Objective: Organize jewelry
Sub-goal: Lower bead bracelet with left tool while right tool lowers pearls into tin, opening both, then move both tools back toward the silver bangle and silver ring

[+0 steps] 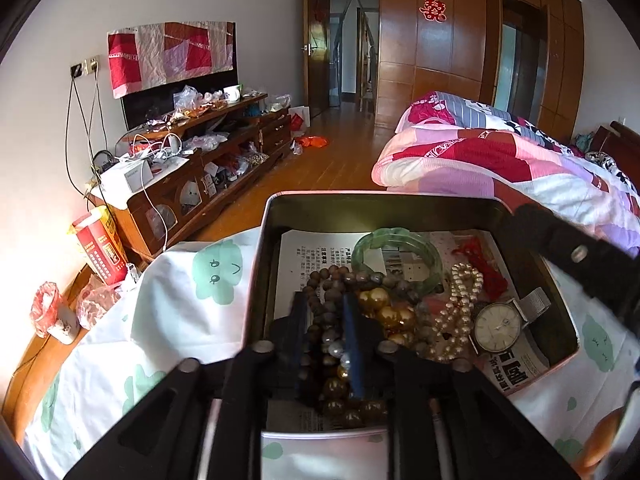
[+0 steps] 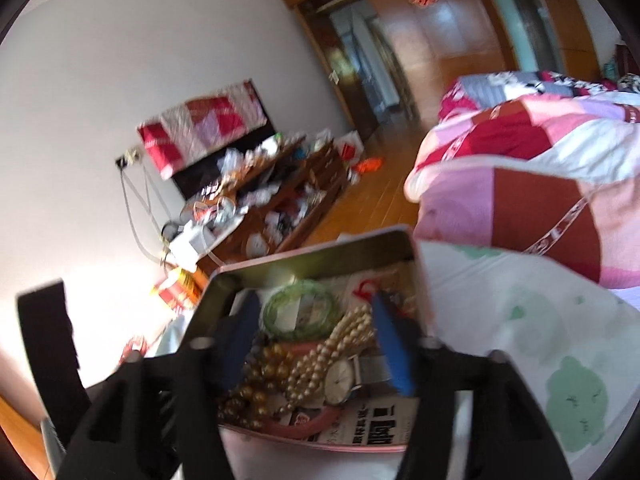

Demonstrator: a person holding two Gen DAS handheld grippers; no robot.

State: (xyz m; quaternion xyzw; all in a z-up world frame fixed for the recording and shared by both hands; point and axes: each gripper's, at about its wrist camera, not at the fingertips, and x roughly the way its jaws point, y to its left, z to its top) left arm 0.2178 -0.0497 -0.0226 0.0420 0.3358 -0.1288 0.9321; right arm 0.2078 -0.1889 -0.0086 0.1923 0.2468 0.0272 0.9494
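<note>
- Left gripper [image 1: 325, 334]: fingers slightly spread, straddling the bead strand [image 1: 334, 344] running lengthwise between them; nearer hand.
- Right gripper [image 2: 316, 344]: fingers spread wide, empty, above the tin [image 2: 320, 258].

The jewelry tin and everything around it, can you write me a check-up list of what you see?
Surface: white cloth with green clouds, over a wooden table.
Job's things: open tin holds green bangle, pearl strand, wristwatch, brown beads, gold beads.
Clutter: printed paper lining the tin.
Grippers: left gripper astride the brown beads; right gripper open above the pile.
Cables: wires hang from a wall socket.
Surroundings: messy cabinet, quilt.
</note>
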